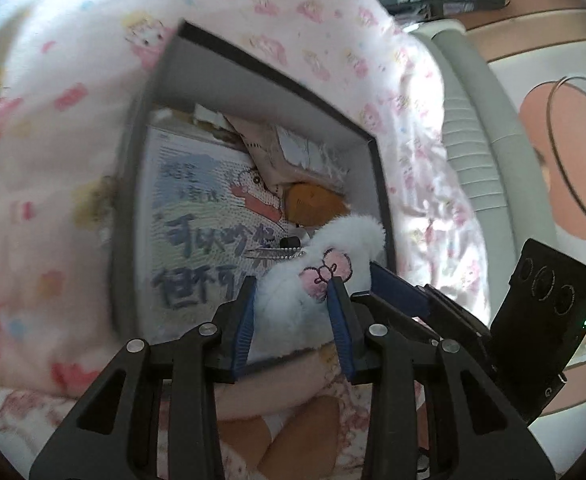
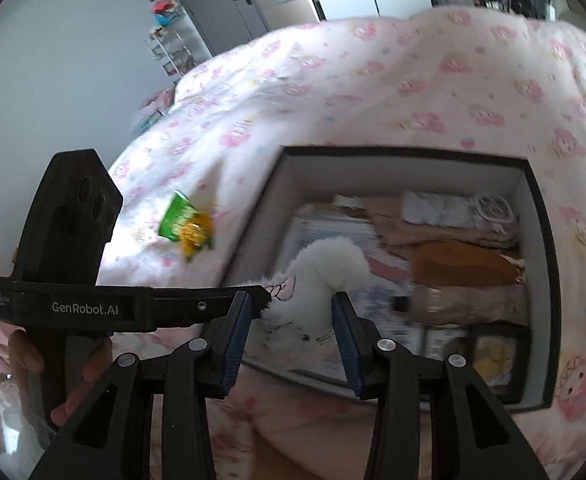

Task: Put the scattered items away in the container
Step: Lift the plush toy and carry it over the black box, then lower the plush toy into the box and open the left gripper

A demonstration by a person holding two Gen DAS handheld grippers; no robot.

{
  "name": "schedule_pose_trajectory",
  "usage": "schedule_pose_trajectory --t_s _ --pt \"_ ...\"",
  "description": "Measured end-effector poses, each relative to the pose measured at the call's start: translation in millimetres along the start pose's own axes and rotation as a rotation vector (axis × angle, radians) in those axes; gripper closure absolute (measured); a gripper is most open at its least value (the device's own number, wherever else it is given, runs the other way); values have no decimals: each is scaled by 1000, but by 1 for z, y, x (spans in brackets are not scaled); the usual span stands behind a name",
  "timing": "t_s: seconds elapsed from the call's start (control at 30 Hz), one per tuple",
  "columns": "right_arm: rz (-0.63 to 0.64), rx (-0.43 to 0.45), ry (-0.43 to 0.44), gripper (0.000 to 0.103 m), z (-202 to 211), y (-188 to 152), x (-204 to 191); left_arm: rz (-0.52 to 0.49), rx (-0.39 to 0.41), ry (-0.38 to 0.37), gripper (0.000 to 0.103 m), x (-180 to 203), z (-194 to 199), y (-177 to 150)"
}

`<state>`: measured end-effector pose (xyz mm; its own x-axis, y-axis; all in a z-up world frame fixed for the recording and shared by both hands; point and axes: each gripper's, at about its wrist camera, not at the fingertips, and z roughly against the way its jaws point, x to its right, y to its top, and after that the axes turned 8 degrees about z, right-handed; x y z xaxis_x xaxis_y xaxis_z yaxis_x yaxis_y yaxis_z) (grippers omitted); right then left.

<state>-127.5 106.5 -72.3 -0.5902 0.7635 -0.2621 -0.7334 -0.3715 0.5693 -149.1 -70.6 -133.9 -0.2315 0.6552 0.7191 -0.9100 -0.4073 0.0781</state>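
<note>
While both hands carry one fluffy white plush toy between them, the step in hand looks like the carry-over: bringing the toy above the box that sits on the bed. On the left, the left hand-held gripper has its blue pads clamped on the toy's furry body, near a pink embroidered patch. The right hand-held gripper pinches another fold of the same white fur, jaws drawn close on it. The two tools sit just beside each other, and each shows in the other's view.

The toy hangs over the near edge of the open box, above the printed sheet lying flat inside and near a brown soft thing tucked to the right. The box already holds several items.

Left of the box, a green and yellow packet lies loose on the bedspread, well apart from both tools, so the tidying is not finished.

I'd judge the next move calls for lowering the toy further inside the walls, then letting both grips go together so it drops flat rather than hanging on the rim. After that, the packet waits.
</note>
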Motion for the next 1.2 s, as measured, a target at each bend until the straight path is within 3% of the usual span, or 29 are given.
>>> schedule_pose_trajectory --t_s 0.23,0.4,0.53,0.67,0.83,1.0,1.1,1.2 --pt "-71 -60 45 67 -31 -14 43 -41 -43 172 74 7 -38 5" --pt "-146 -72 68 67 -38 -21 57 -36 -10 194 74 6 -32 2" --pt "-201 -36 -9 67 -25 -24 75 -70 -35 202 74 12 -29 -6" --pt "-141 -44 -125 67 -20 -7 78 -105 -135 225 74 14 -46 -10" --pt "-34 -69 -83 67 -30 23 66 -138 -188 292 74 16 -67 -12" --pt "-102 -101 -46 67 -40 6 78 -111 -70 411 74 7 -58 4" --pt "-91 -115 -69 67 -40 -2 79 -79 -18 384 76 5 -45 10" --pt "-94 -125 -30 67 -44 -4 78 -108 -57 350 76 9 -46 4"
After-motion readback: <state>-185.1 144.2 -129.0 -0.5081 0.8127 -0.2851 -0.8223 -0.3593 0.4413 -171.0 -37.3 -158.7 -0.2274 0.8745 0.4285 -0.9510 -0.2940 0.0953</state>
